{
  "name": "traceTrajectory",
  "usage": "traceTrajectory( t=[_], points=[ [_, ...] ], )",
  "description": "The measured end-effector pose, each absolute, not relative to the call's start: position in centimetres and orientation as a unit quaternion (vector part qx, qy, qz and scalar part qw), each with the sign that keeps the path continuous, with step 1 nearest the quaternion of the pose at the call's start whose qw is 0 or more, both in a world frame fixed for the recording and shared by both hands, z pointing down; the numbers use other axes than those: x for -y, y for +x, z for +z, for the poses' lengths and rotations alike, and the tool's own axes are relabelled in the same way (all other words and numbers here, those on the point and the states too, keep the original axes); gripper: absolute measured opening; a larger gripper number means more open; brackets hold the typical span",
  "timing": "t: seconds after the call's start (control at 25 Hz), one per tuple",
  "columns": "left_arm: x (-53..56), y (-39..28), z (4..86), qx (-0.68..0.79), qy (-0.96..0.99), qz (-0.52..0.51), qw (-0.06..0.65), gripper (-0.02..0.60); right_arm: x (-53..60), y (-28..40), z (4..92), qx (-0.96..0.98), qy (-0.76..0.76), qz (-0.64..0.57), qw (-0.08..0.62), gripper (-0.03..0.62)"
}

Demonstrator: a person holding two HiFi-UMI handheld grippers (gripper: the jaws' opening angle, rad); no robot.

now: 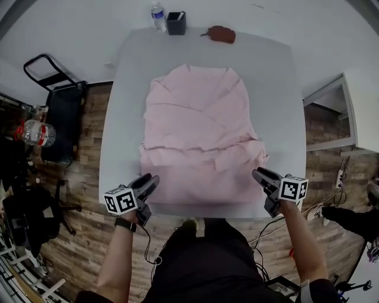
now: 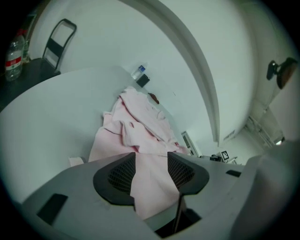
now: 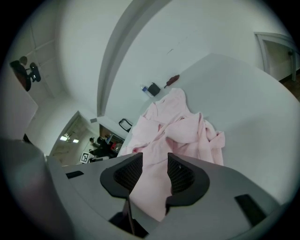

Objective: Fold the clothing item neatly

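Pink garment [image 1: 198, 136] hogs the middle of the table [image 1: 121, 124], but there's a bare strip down each side, wide open. The far edge is the cluttered bit: water bottle [image 1: 158, 16], black container [image 1: 176, 23] just beside it, brown lump [image 1: 222, 34] further right. A black chair [image 1: 62, 118] crowds the table's left side.

A white table [image 1: 121, 118] is set on a wood-plank floor [image 1: 89, 195]. Along its 12 o'clock edge a water bottle [image 1: 158, 16], a black container [image 1: 176, 23] and a brown object [image 1: 222, 34], perhaps cloth, are seen. A black chair [image 1: 59, 112] is placed at 9 o'clock and white shelving [image 1: 337, 112] at 3 o'clock.
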State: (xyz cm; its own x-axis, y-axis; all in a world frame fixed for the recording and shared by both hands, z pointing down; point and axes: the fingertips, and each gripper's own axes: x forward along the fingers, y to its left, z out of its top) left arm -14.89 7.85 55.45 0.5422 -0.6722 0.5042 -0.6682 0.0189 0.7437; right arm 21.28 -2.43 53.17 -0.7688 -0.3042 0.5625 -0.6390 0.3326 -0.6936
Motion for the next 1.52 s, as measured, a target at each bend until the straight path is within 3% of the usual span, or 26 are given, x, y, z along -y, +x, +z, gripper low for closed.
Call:
traceTrajectory(
  t=[0.24,0.52,0.72,1.16,1.52],
  points=[
    [-10.3,-10.8,54.4,0.451,0.778,0.095,0.426,0.196,-2.6,18.9,52.2,0.833,0.295,0.429,0.185,0.146],
    [-14.8,-5.0,56.2,0.411,0.834,0.330,0.164,0.196,-10.6,16.8,54.3,0.881,0.239,0.145,0.382,0.147],
    [-16.1,-3.8,58.6,0.396,0.821,0.406,0.069,0.221,-12.8,18.6,57.1,0.856,0.212,-0.004,0.471,0.160],
    [-16.8,-2.1,61.9,0.355,0.796,0.490,-0.005,0.241,-12.4,19.9,61.3,0.816,0.178,-0.154,0.529,0.190],
    [-16.4,-1.9,61.9,0.350,0.788,0.506,0.007,0.241,-10.1,18.6,61.3,0.817,0.175,-0.183,0.517,0.190]
  ],
)
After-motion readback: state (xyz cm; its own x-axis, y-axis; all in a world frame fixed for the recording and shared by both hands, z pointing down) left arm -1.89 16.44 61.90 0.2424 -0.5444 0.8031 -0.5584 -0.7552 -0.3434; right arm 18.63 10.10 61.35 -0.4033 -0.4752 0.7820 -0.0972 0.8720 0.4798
